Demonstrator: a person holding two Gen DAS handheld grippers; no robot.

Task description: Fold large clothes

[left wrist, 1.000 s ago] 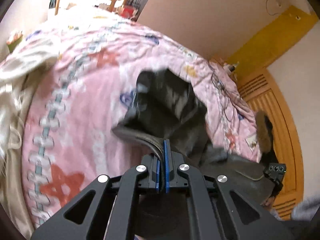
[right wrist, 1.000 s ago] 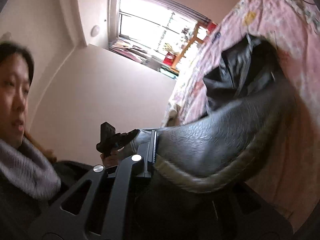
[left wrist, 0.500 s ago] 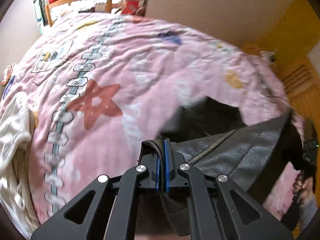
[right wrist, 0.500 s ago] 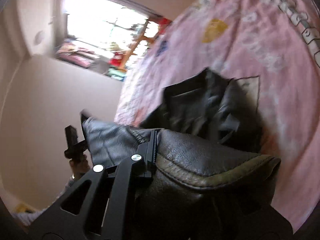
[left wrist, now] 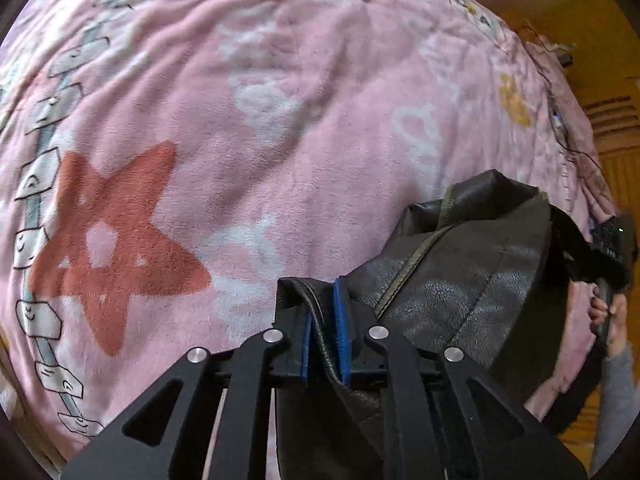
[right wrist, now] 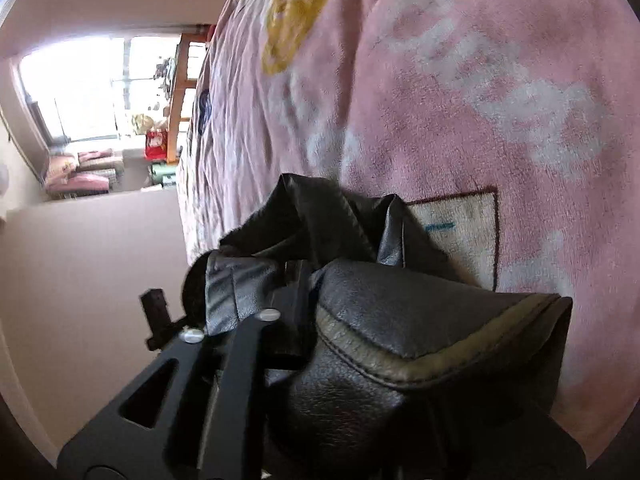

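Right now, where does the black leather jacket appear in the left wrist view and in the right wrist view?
Left wrist view: the black leather jacket fills the lower right, its edge running between the left gripper pads.
Right wrist view: it fills the lower centre, draped over the right gripper.
Shared landmark: the pink blanket under the jacket, with its yellow figure.

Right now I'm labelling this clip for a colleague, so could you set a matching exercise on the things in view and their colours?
Things:
1. Leather jacket
2. Fleece blanket on the bed
3. Star print
4. Pads of the left gripper

Colours:
a. blue
b. pink
c. black
d. red

Pairs: 1-c, 2-b, 3-d, 4-a
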